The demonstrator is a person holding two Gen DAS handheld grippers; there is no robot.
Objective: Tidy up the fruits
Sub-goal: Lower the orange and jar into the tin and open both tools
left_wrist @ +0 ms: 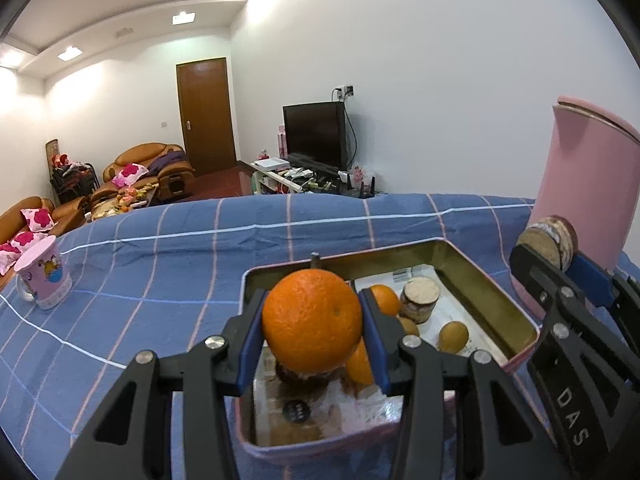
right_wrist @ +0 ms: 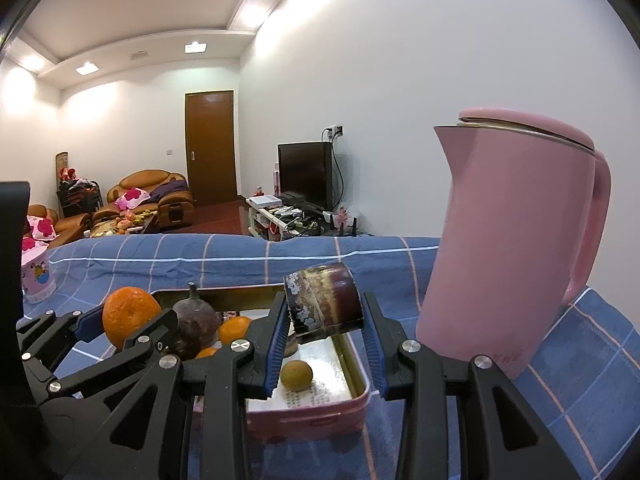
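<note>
My left gripper (left_wrist: 312, 320) is shut on a large orange (left_wrist: 312, 320) and holds it over the near end of an open pink tin (left_wrist: 520, 320). In the tin lie two smaller oranges (left_wrist: 385, 299), a sugarcane piece (left_wrist: 419, 298), brown round fruits (left_wrist: 453, 336) and a dark mangosteen (right_wrist: 196, 326) under the held orange. My right gripper (right_wrist: 326, 320) is shut on a dark purple sugarcane piece (right_wrist: 324, 306) and holds it above the tin's right side (right_wrist: 360, 384). The right gripper with its piece (left_wrist: 548, 246) also shows in the left wrist view.
A tall pink kettle (right_wrist: 508, 248) stands just right of the tin, close to my right gripper. A pink cartoon mug (left_wrist: 42, 276) stands at the far left of the blue checked tablecloth (left_wrist: 180, 256). Behind the table are sofas, a door and a TV.
</note>
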